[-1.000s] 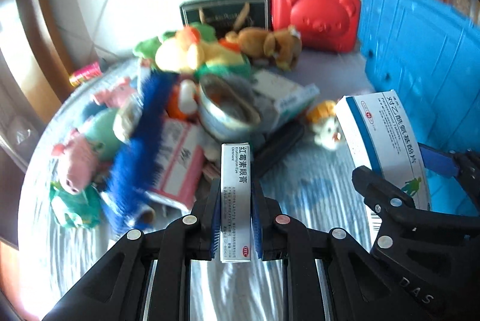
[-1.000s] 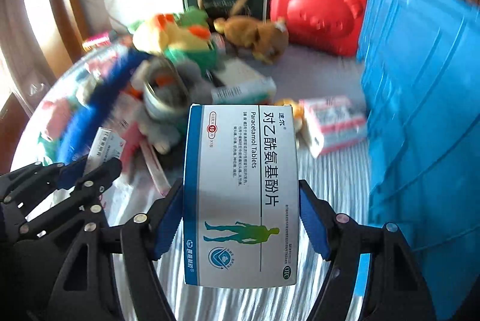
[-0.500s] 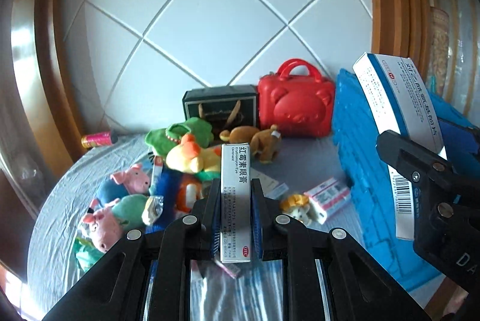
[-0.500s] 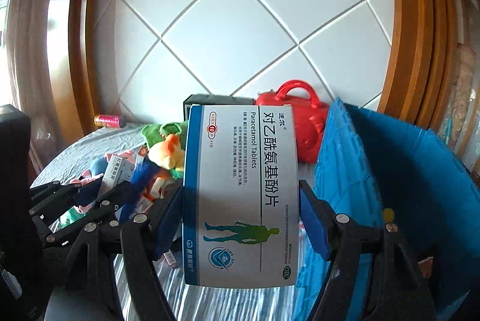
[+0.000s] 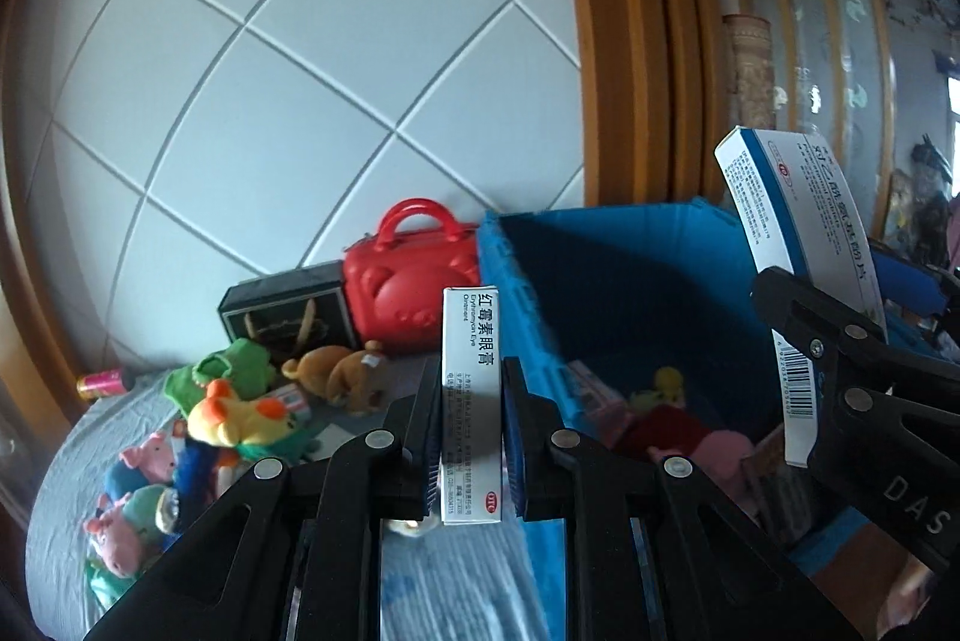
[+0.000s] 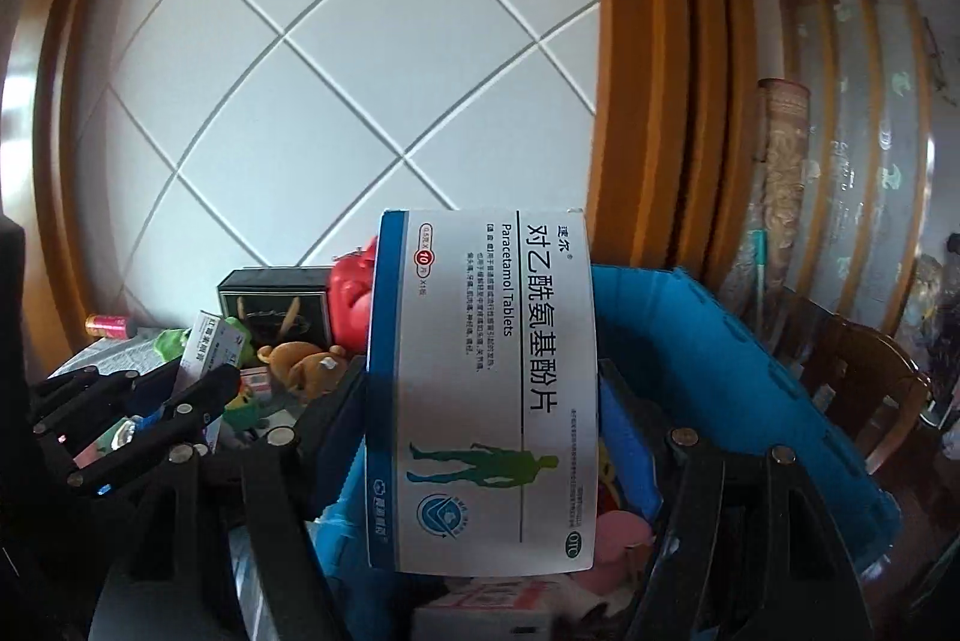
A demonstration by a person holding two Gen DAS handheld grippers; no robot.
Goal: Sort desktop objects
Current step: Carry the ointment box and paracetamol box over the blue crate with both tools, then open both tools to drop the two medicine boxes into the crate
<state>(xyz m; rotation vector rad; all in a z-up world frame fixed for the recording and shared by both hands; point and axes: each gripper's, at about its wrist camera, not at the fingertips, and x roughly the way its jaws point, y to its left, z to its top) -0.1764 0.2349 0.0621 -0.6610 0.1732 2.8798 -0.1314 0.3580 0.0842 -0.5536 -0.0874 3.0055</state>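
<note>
My left gripper (image 5: 471, 419) is shut on a slim white eye ointment box (image 5: 471, 371), held upright above the near rim of the blue bin (image 5: 630, 293). My right gripper (image 6: 483, 401) is shut on a wide white and blue paracetamol tablet box (image 6: 486, 377), also over the blue bin (image 6: 720, 359); that box (image 5: 786, 251) shows at the right of the left wrist view. Inside the bin lie soft toys and small boxes (image 5: 672, 425). The left gripper (image 6: 144, 401) with its ointment box (image 6: 207, 347) shows at the left of the right wrist view.
On the grey cloth to the left lie plush toys: a yellow duck (image 5: 234, 410), a brown bear (image 5: 342, 371), pigs (image 5: 120, 527). A red bear-shaped case (image 5: 414, 281) and a black box (image 5: 288, 311) stand by the tiled wall. A pink can (image 5: 102, 383) lies far left.
Both grippers have risen from low over the cluttered cloth and swung right, keeping their boxes. The bin's open inside is now in view below them.
</note>
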